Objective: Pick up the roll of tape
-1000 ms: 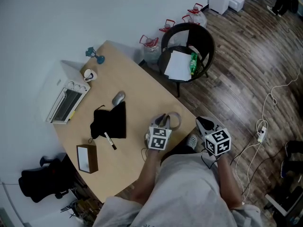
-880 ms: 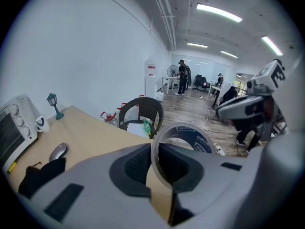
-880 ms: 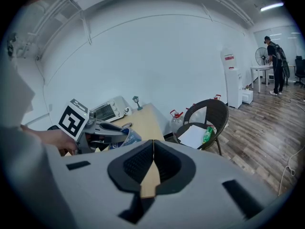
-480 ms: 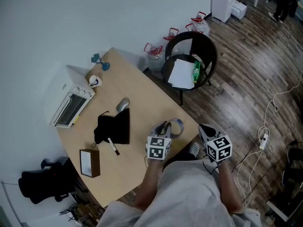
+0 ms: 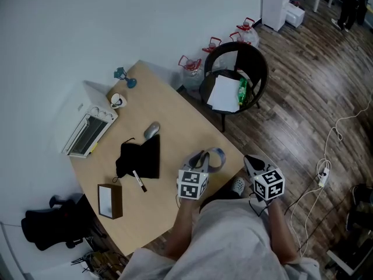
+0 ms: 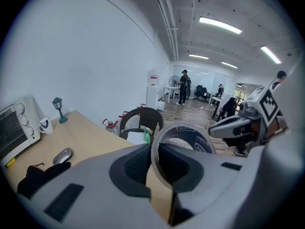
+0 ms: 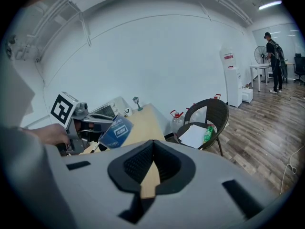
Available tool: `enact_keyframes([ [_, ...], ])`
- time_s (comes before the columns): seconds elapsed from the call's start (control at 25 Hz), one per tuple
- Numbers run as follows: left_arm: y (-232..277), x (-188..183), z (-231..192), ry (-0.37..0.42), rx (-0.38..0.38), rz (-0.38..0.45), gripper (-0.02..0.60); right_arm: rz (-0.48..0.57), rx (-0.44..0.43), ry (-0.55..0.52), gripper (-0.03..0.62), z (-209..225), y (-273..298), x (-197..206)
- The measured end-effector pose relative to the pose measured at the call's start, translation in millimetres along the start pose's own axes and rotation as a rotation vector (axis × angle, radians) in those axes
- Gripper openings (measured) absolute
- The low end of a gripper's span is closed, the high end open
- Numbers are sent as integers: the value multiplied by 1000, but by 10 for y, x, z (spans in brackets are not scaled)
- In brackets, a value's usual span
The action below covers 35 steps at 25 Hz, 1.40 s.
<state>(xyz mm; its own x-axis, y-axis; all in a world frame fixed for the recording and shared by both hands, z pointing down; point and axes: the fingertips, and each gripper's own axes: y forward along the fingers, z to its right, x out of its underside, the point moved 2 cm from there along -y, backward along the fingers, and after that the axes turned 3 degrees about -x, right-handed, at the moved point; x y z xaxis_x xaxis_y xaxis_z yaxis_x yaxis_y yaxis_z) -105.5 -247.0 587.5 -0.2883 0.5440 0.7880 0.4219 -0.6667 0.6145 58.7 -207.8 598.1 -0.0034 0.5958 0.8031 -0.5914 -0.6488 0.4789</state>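
Whereas roll of tape (image 5: 215, 157) lay flat on table (image 5: 169, 118) a second ago, now raised, tilted above near right edge — wall pinched by left gripper (image 5: 202, 158). Pick-up judged essentially done. Right gripper (image 5: 249, 160) just right, off table — tongs pressed together, empty.

Even cool light from ceiling strips (image 6: 219, 25), faint shadows, gripper views fisheye-bent, corners vignetted black, near foreground slightly soft.
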Motion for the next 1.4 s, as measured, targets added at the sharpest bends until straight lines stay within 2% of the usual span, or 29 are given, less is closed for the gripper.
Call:
enact_keyframes([
  [0.36,-47,36,-128,13,-24,-8,46,4,-8,-7,6,-31,33,-24],
  [0.64,-26,115,-44,-18,30,-10,47,4,-7,-10,6,-12,8,-22],
  [1.4,-54,138,-151,-27,3,0,48,-7,-10,-27,6,-25,18,-2],
])
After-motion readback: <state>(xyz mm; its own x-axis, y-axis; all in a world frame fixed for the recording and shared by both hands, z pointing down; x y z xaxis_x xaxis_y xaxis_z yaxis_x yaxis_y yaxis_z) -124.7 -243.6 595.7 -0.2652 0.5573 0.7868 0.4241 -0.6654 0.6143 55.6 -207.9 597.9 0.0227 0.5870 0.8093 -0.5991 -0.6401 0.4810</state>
